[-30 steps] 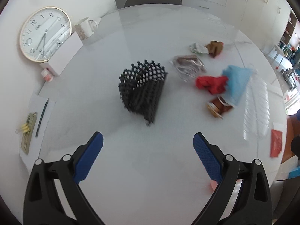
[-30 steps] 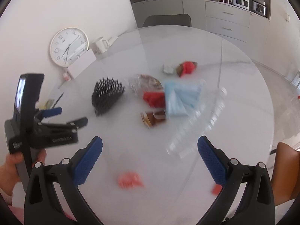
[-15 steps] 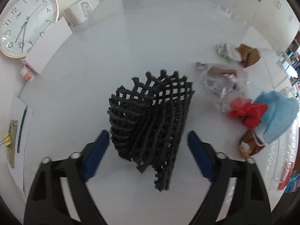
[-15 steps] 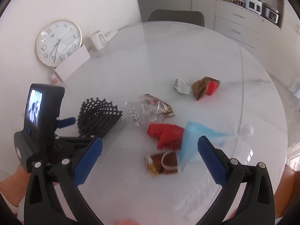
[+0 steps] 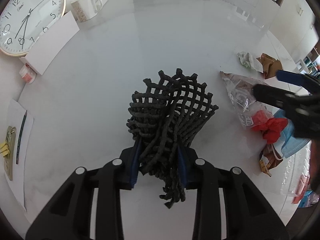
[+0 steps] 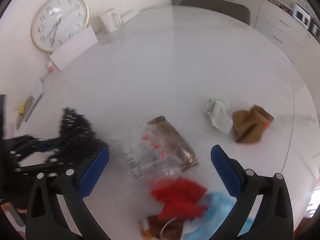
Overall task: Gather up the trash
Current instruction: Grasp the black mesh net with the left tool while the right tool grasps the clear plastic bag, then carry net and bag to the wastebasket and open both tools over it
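My left gripper (image 5: 159,166) is closing on the net bag (image 5: 170,112); right gripper (image 6: 160,168) gapes empty over the wrapper (image 6: 162,146). Next: pinch it.

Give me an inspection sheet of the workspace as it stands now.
Surface: round white glossy table, bare in the middle.
Job's things: black woven mesh bag; clear crinkled plastic wrapper; red crumpled paper; blue face mask; white paper wad; brown crumpled paper.
Clutter: round white wall clock, white mug, white box, pencil on paper.
Grippers: left tool closing on the mesh bag; right tool open above the wrapper.
Cables: nothing seen.
Surroundings: grey chair, white cabinets.
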The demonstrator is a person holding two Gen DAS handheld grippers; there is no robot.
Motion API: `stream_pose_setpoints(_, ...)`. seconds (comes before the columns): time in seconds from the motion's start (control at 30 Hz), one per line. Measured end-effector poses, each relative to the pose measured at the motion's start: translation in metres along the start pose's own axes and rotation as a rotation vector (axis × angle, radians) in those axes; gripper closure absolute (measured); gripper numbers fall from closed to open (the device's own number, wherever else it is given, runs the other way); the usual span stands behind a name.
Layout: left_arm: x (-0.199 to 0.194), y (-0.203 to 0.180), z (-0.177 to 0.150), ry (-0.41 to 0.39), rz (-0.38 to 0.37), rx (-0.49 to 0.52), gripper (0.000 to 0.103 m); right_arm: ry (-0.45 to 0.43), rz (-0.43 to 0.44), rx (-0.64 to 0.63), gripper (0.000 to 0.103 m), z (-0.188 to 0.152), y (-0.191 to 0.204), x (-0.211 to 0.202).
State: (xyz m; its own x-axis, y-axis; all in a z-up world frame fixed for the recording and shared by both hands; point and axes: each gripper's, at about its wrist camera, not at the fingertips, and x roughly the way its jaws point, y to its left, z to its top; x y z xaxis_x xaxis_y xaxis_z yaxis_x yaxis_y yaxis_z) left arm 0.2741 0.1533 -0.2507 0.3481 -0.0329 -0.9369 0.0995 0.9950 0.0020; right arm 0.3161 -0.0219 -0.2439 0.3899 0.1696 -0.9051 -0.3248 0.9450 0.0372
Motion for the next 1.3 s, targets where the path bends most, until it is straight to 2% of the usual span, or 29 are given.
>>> stream_pose_setpoints(0.1,-0.002,0.002,0.000,-0.002,0.006,0.008,0.072,0.034,-0.024,-0.049,0.004,0.003,0.001,0.015)
stream_pose_setpoints(0.2,-0.003,0.002,0.000,0.000,-0.003,0.005,0.072,0.062,0.004,-0.048,0.032,0.004,-0.002,0.025)
stream_pose_setpoints(0.27,-0.001,0.002,0.001,0.004,-0.005,0.001,0.072,0.074,0.028,-0.034,0.044,0.004,-0.005,0.029)
stream_pose_setpoints(0.57,-0.004,0.005,0.001,-0.013,-0.015,-0.003,0.072,0.035,0.089,0.005,0.075,0.002,-0.007,0.020)
stream_pose_setpoints(0.6,-0.006,0.005,0.001,-0.023,-0.013,0.000,0.072,0.022,0.095,0.018,0.089,0.001,-0.007,0.016)
stream_pose_setpoints(0.83,-0.030,0.006,-0.001,-0.080,-0.021,0.029,0.073,-0.056,0.141,0.063,0.091,-0.005,-0.004,-0.026)
stream_pose_setpoints(1.0,-0.071,0.005,-0.011,-0.134,-0.074,0.072,0.073,-0.137,0.147,0.084,0.091,-0.026,0.003,-0.083)
stream_pose_setpoints(1.1,-0.097,0.000,-0.023,-0.155,-0.122,0.105,0.073,-0.175,0.143,0.116,0.091,-0.055,0.001,-0.123)
stream_pose_setpoints(1.3,-0.141,-0.026,-0.058,-0.167,-0.202,0.202,0.073,-0.190,0.100,0.209,0.090,-0.125,-0.004,-0.185)
